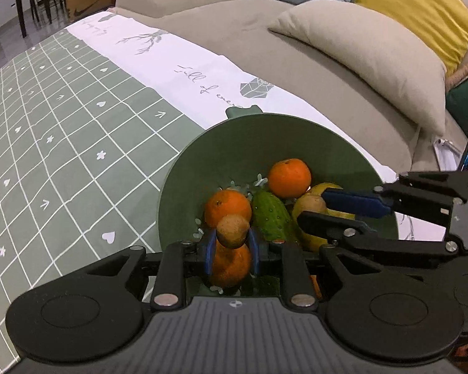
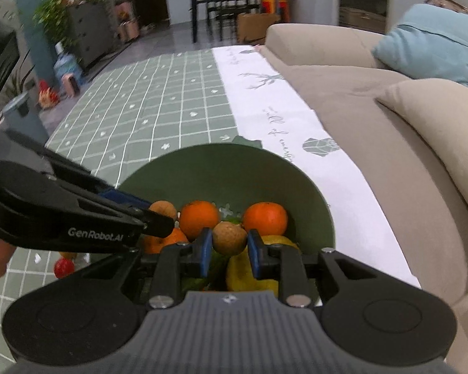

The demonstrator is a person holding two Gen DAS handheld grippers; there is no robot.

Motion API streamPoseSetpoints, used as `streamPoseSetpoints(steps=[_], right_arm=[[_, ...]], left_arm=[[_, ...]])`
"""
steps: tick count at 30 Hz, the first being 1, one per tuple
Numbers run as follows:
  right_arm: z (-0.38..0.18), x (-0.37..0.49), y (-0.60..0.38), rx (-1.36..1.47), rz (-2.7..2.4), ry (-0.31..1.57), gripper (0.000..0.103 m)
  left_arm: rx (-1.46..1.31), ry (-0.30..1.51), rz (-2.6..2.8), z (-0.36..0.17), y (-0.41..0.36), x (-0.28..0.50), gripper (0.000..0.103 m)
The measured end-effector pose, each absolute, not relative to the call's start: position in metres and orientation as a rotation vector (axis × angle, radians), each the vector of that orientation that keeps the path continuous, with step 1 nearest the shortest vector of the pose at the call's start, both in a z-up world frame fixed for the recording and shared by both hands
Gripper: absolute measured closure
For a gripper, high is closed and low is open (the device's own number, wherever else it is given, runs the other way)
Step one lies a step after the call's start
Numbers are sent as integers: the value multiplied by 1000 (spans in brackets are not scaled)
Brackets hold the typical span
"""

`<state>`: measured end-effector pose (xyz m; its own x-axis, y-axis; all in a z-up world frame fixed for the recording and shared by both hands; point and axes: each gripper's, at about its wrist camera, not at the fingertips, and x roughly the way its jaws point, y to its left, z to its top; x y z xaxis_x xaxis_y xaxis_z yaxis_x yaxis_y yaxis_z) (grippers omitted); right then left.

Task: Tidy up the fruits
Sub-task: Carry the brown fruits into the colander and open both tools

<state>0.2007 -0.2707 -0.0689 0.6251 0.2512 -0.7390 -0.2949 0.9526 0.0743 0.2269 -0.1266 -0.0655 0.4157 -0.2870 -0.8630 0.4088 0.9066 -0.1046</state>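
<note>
Both grippers over green bowl (image 1: 184, 187) on checked tablecloth (image 1: 62, 131). Left gripper (image 1: 232, 249) clamps a small brown longan (image 1: 233, 230); right gripper (image 2: 229, 252) clamps another brown longan (image 2: 229, 237). Bowl holds tangerines (image 1: 289, 178), cucumber (image 1: 270, 216), yellow lemon (image 2: 249, 275). Beige sofa (image 1: 265, 31) behind.

A: What do the two hand-held tools look like?

B: The left black plastic gripper (image 1: 232, 251) has blue finger pads (image 1: 209, 251), silver screws and round side discs.

A: And the other?

B: The right black plastic gripper (image 2: 229, 254) matches, with a ribbed grey top. White "GenRobot.AI" lettering marks the left one's side.
</note>
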Motion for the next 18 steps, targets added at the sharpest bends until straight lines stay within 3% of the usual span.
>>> streamPoseSetpoints(steps=[10, 15, 18], right_arm=[[-78, 216, -265, -92, 353, 852, 83], [-76, 221, -266, -60, 363, 849, 83], [-77, 231, -263, -69, 360, 850, 83]], left_arm=[[147, 1065, -434, -72, -123, 235, 77], [125, 1031, -402, -61, -113, 234, 63], [90, 999, -386, -50, -103, 232, 62]])
